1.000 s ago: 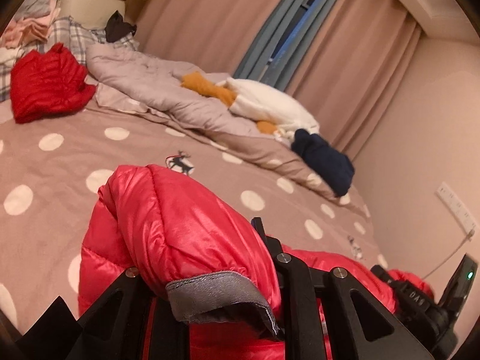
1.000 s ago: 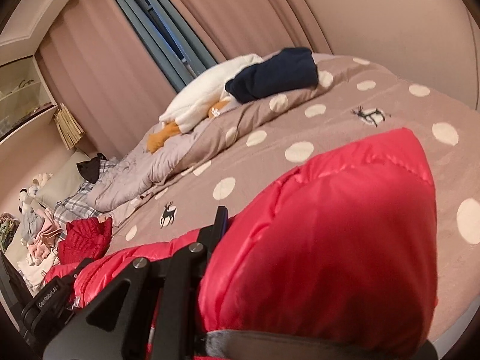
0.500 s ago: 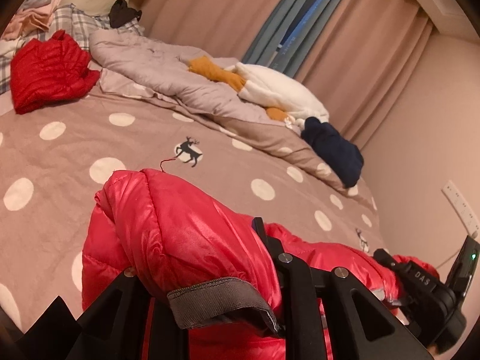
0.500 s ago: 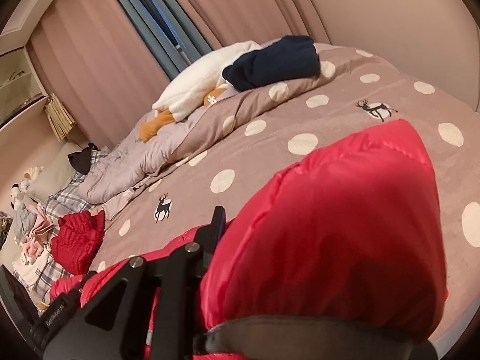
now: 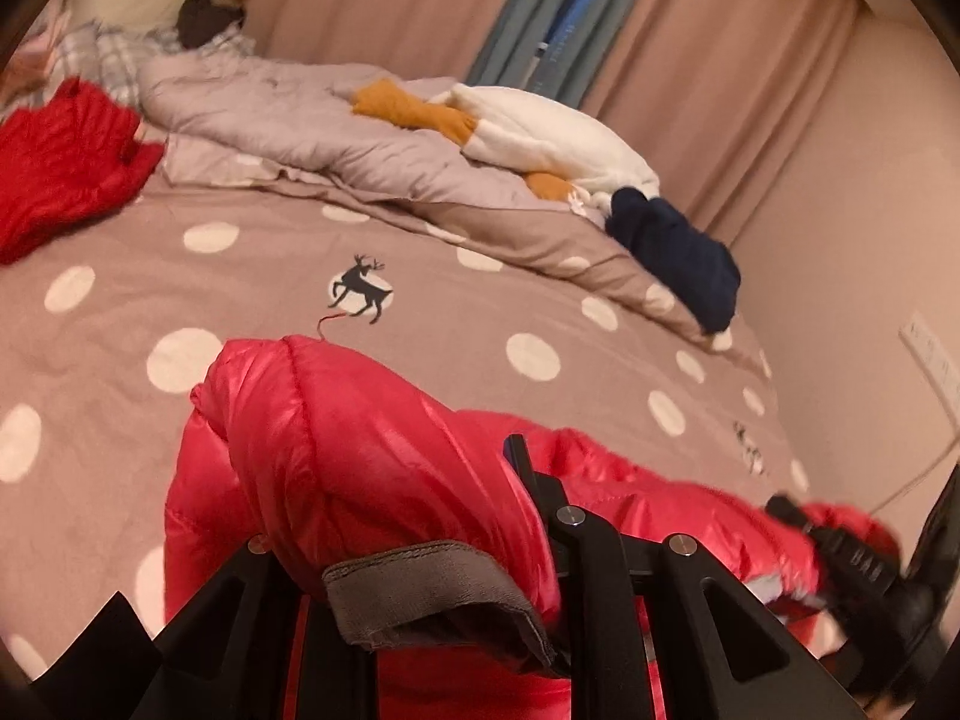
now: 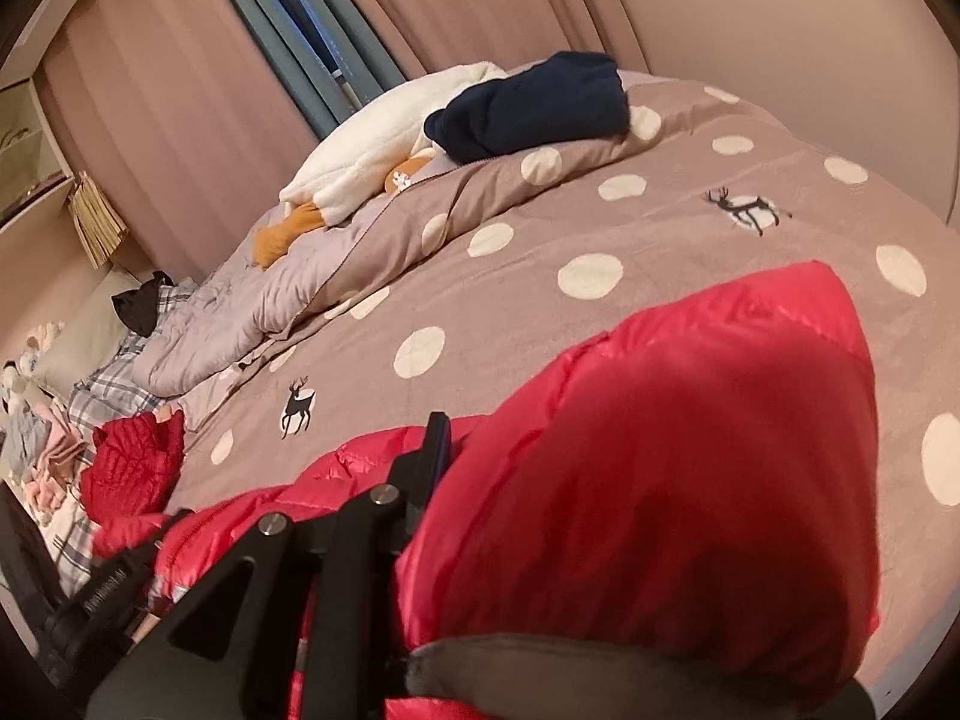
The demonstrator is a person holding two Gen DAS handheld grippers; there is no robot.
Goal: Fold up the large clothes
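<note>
A red puffer jacket (image 5: 360, 432) lies across the near edge of the dotted bedspread (image 5: 252, 276). My left gripper (image 5: 511, 457) is shut on one sleeve near its grey cuff (image 5: 420, 588), and the sleeve drapes over the left finger and hides it. In the right wrist view my right gripper (image 6: 441, 441) is shut on the other sleeve (image 6: 690, 450), which bulges over the right finger, its dark cuff (image 6: 540, 660) at the bottom. The jacket's body stretches between the two grippers. Each gripper shows in the other's view: right gripper (image 5: 858, 564), left gripper (image 6: 102, 594).
A second red garment (image 5: 60, 162) lies at the far left near plaid pillows. A bunched grey duvet (image 5: 288, 120), a white and orange plush (image 5: 540, 132) and a folded navy garment (image 5: 678, 252) line the bed's far side under curtains. A wall with a socket (image 5: 930, 354) bounds the right.
Both grippers have shifted a little across the bed with the sleeves still in them. The left view now tilts lower, and the sleeve reaches further onto the spread.
</note>
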